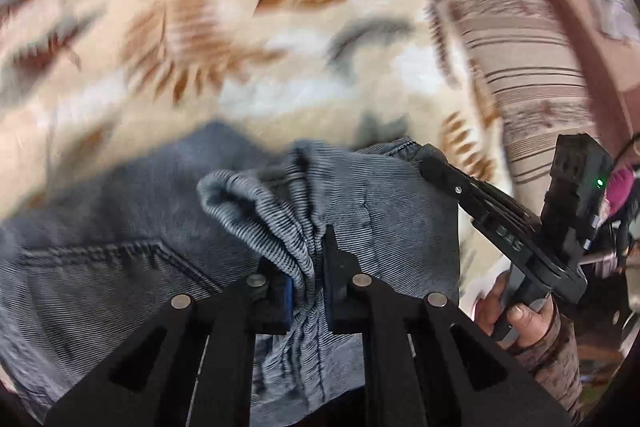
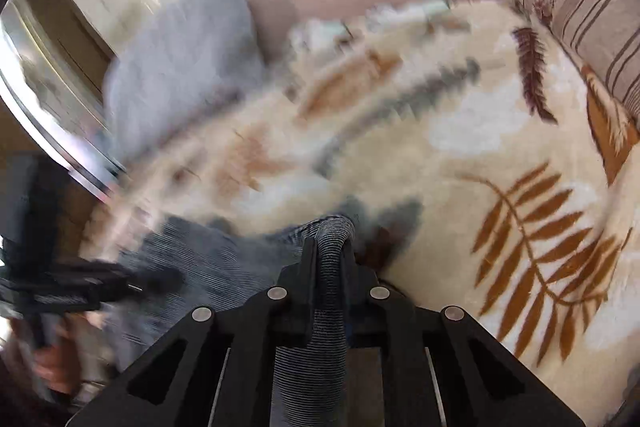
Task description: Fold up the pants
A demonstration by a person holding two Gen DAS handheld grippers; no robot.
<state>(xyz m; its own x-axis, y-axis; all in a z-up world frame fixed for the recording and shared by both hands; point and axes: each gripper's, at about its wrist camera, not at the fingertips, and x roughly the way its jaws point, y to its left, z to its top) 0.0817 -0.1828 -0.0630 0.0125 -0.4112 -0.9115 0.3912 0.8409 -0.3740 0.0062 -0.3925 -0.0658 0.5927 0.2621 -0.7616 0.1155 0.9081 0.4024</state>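
We have the pants [image 1: 360, 195] pinched in both tools: the left gripper [image 1: 308, 267] is clamped on a bunched ridge of grey denim, and the right gripper [image 2: 330, 259] is closed on a rolled edge of the same cloth. The pants hang at the near edge of the bed, over the leaf-print blanket [image 2: 500, 131]. To fold well, we should keep both grips level and the cloth taut between them, then lay it flat. Blur hides much, but a striped bolster [image 2: 580, 7] seems to line the far right edge, and a grey pillow [image 2: 180, 67] the far left.
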